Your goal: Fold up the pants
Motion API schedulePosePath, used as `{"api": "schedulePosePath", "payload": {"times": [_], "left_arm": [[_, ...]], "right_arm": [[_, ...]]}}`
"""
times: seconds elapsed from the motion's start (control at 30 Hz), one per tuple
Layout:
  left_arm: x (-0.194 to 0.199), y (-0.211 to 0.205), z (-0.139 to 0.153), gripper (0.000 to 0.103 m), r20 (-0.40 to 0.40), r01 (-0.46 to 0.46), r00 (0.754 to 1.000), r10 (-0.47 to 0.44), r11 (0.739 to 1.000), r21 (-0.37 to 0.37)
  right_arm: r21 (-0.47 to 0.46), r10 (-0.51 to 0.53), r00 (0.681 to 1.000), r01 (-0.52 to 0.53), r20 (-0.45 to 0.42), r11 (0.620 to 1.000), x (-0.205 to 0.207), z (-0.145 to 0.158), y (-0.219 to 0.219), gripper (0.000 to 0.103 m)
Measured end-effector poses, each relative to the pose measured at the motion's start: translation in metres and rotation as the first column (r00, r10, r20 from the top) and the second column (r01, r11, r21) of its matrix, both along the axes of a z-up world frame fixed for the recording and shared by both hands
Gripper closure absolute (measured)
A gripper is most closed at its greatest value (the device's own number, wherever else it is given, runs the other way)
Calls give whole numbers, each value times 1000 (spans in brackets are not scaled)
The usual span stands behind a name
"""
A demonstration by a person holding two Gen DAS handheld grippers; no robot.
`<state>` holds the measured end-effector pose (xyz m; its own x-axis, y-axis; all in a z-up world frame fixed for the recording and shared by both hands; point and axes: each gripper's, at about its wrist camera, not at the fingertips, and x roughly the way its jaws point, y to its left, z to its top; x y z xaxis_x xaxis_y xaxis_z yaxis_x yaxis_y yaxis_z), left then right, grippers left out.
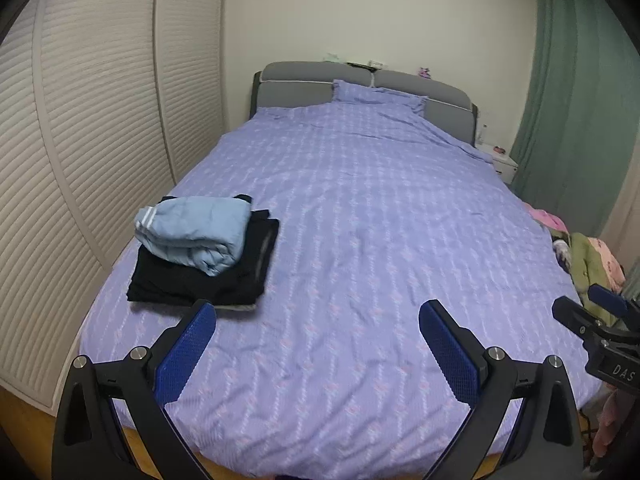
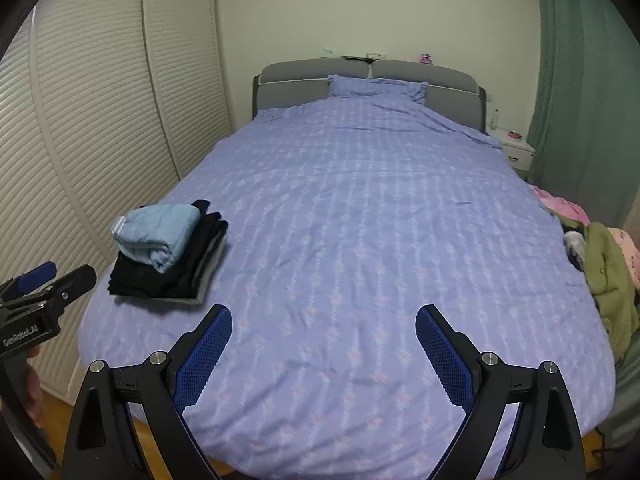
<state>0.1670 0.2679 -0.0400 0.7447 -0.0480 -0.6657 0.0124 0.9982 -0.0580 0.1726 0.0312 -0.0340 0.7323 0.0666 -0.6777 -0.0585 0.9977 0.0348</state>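
Both grippers are held up above the foot end of the bed [image 1: 360, 200], and both tip downward toward the purple cover.

The left gripper [image 1: 318, 312] has its two blue pads spread wide apart. Nothing is between them, only the bare cover below. From the right wrist view you can see this same gripper from the side, at the left edge, with a bit of the person's hand [image 2: 34, 376] wrapped around its black handle.

The right gripper [image 2: 324, 314] also has its pads spread wide, and nothing is between them. In the left wrist view its tip pokes in from the right edge.

The two grippers sit side by side, well apart, and both face the headboard [image 1: 360, 84].

The folded pants are in a stack [image 1: 204, 256] on the left side of the bed, near the foot end. The top one is a light blue pair [image 1: 192, 232] with white stripes at one edge. It lies on dark folded pants [image 1: 192, 284]. The stack is just in front of the left gripper's left pad, but they do not touch.

At the right edge of the bed there is a pile of loose clothes [image 2: 608, 272], green and pink. A purple pillow [image 2: 376, 86] leans at the headboard. A white slatted wardrobe [image 1: 80, 140] stands at the left, and a green curtain [image 1: 568, 80] hangs at the right.
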Motion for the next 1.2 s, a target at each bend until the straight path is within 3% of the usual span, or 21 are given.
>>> {"api": "schedulePosePath", "payload": {"times": [0.2,0.57,1.2], "left_arm": [[-42,-40,10,0,35,-2,999,1,999,32],[-84,-79,29,0,49,60,997,-63,997,47],[-105,-105,34,0,61,85,994,-90,992,93]], "right_arm": [[3,-17,1000,17,24,1000,-46,9,-39,9],[13,-41,997,40,61,999,-102,26,-70,9],[27,-87,994,86,66,996,-131,29,-93,9]]}}
